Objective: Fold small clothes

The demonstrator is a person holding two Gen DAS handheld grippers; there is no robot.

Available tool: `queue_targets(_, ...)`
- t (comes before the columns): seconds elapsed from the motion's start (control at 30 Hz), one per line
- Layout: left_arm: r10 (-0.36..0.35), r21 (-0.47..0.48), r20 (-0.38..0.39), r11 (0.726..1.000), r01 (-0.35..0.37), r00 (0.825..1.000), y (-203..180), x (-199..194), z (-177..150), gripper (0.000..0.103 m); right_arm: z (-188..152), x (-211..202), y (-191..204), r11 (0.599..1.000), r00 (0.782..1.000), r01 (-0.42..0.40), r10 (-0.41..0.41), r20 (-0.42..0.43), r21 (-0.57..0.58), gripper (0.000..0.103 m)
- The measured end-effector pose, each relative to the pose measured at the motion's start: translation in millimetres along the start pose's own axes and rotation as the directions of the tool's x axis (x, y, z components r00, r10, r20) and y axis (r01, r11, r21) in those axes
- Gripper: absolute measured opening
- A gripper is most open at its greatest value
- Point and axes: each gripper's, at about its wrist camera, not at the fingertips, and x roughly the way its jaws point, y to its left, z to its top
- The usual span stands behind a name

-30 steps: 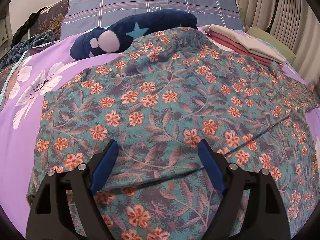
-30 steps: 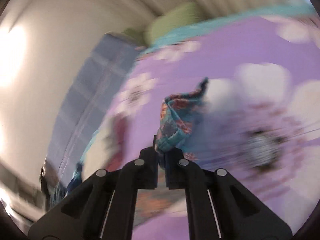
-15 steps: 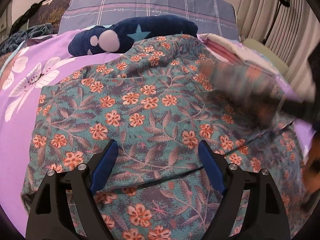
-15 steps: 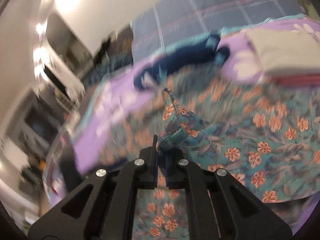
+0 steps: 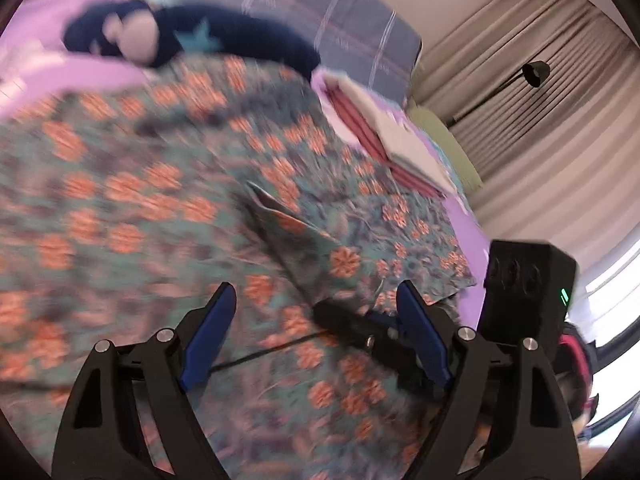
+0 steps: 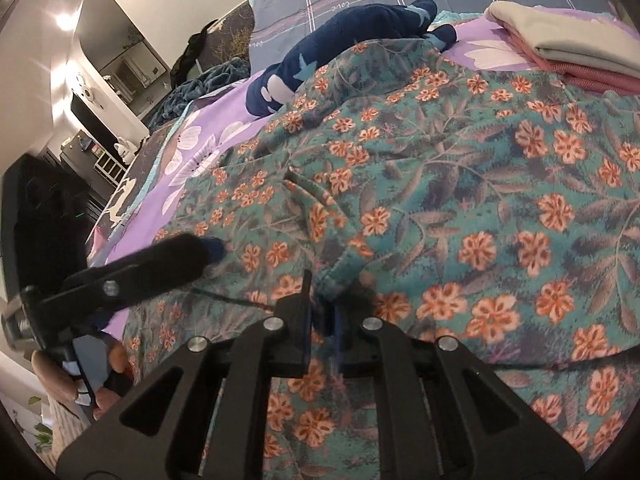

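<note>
Right wrist view: the right gripper point(image 6: 320, 316) pinches a fold of the floral garment point(image 6: 460, 184) spread ahead on the bed point(image 6: 208, 136). The left gripper point(image 5: 312, 320) gapes wide above it.

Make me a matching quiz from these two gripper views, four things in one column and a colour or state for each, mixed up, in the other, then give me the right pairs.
Column one:
1. left gripper
2. right gripper
3. plush toy
4. folded stack

Column two:
A. navy with a pale blue star
B. open, fingers apart over the cloth
C. cream on top, pink beneath
D. shut on a fold of the floral garment

Pairs: 1-B, 2-D, 3-A, 4-C
</note>
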Motion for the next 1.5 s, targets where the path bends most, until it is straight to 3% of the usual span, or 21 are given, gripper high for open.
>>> queue_targets(0.2,0.0,-0.046,-0.015,0.999,-0.001,1.0,-9.1,26.9,16.2,0.083,-4.1,-6.9,2.0,0.999,1.0,-0.026,0.026,0.003,-0.022,0.019)
queue_targets(0.27,0.064,-0.013,-0.033,0.998,-0.065,0.997,-12.5,37.4,18.2,0.051,-5.6,-9.4,2.8,0.999,1.0,-0.026,0.026,0.0,-0.028,0.019)
queue_targets(0.3,0.078,-0.002,-0.046,0.997,-0.078,0.996,-12.8,41.7,18.7,0.015,-6.4,-10.7,3.1,0.999,1.0,-0.026,0.026,-0.003,-0.03,0.019)
queue_targets(0.33,0.083,-0.006,-0.061,0.996,-0.083,0.995,-11.9,44.6,19.3,0.004,-7.8,-12.8,3.4,0.999,1.0,-0.025,0.025,-0.003,-0.031,0.021)
queue_targets(0.43,0.103,0.011,-0.026,0.995,-0.103,0.994,-19.5,36.5,25.7,0.004,-13.6,-26.1,1.8,0.999,1.0,-0.023,0.024,0.019,-0.033,0.023)
queue_targets(0.6,0.062,0.077,0.101,0.995,-0.07,0.993,-52.2,-8.7,49.5,0.004,-22.4,-49.5,-25.3,0.999,0.998,0.018,-0.02,0.062,0.038,0.034)
queue_targets(0.73,0.077,0.166,0.214,0.98,-0.114,0.974,-76.6,-56.8,56.0,0.004,-24.8,-56.9,-62.6,0.976,0.996,-0.032,0.013,0.091,0.213,0.02)
queue_targets(0.83,0.11,0.201,0.264,0.965,-0.167,0.958,-82.3,-80.8,55.9,0.004,-25.2,-59.7,-58.0,0.981,0.994,-0.004,-0.018,0.11,0.192,0.021)
queue_targets(0.97,0.138,0.199,0.302,0.959,-0.204,0.943,-73.9,-106.9,54.7,0.004,-23.0,-67.5,-47.0,0.991,0.988,0.002,-0.023,0.154,0.135,0.028)
queue_targets(1.07,0.162,0.193,0.331,0.953,-0.234,0.93,-67.6,-125.1,56.1,0.004,-20.5,-67.1,-56.8,0.984,0.986,0.029,-0.057,0.154,0.175,0.029)
queue_targets(1.17,0.191,0.168,0.355,0.95,-0.264,0.915,-56.4,-140.5,56.2,0.004,-20.3,-59.9,-73.2,0.965,0.99,0.035,-0.068,0.12,0.26,0.021)
queue_targets(1.4,0.338,0.052,0.394,0.921,-0.387,0.855,-2.6,-162.9,47.8,0.004,-24.3,-59.1,-67.2,0.971,0.988,0.067,-0.097,0.122,0.228,0.023)
queue_targets(1.47,0.347,0.012,0.383,0.925,-0.381,0.856,14.7,-166.6,45.2,0.004,-25.0,-59.3,-68.0,0.971,0.988,0.064,-0.094,0.122,0.23,0.023)
queue_targets(1.5,0.343,-0.012,0.361,0.931,-0.364,0.867,26.9,-166.2,43.5,0.004,-25.6,-58.9,-68.7,0.971,0.988,0.063,-0.094,0.123,0.23,0.023)
